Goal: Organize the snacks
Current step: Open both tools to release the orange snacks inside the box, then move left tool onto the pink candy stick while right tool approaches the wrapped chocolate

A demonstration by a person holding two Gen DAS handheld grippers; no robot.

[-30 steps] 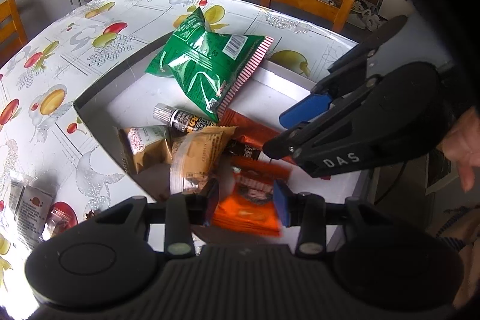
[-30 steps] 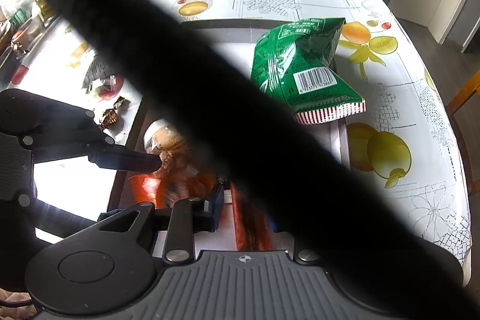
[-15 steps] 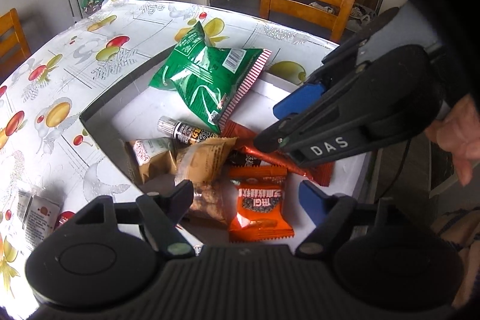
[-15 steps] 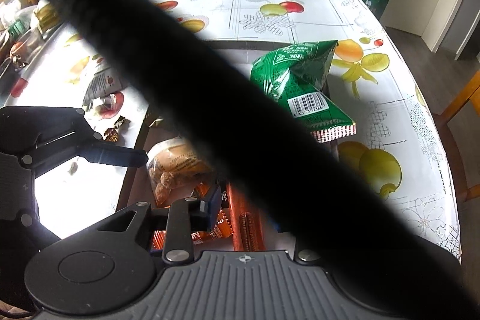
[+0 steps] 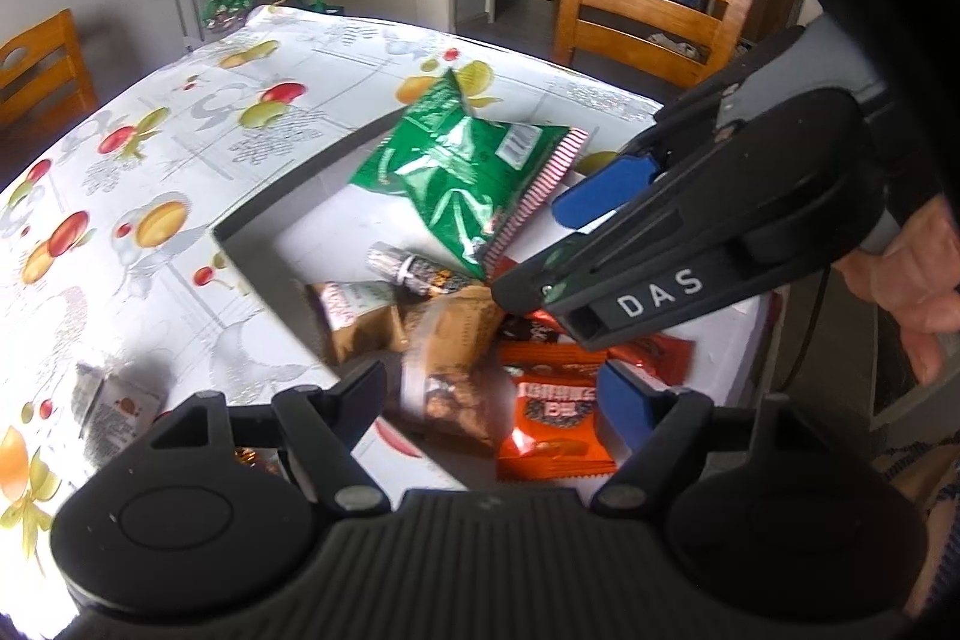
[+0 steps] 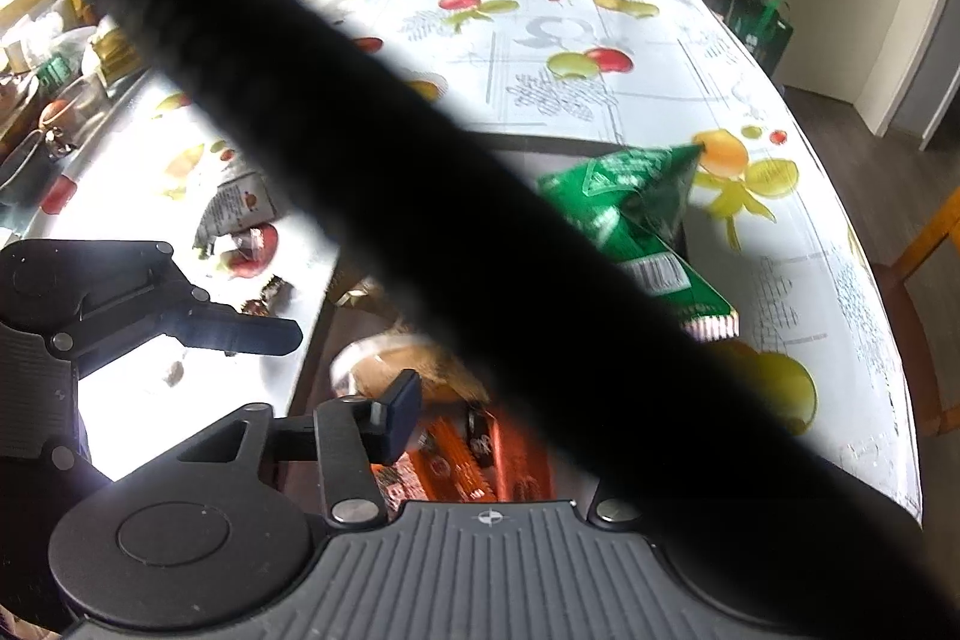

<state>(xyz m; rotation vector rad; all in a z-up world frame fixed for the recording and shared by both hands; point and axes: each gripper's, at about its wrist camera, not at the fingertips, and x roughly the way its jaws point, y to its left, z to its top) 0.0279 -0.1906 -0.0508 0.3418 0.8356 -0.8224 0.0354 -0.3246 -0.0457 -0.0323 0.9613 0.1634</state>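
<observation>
The left gripper [image 5: 495, 391] hangs released above the box [image 5: 264, 274]; the green bag [image 5: 462, 178] lies lengthwise toward the far corner. The right gripper's [image 5: 540, 250] jaws: cannot tell.

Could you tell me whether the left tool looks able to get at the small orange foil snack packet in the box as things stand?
Probably yes: the left tool is open right above the small orange foil snack packet, with nothing lying on top of it.

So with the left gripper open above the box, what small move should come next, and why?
Probably swing the left gripper left toward the loose packets lying on the tablecloth outside the box. It is open and holds nothing, the orange packet already lies in the box, and those packets are not yet put away.
</observation>
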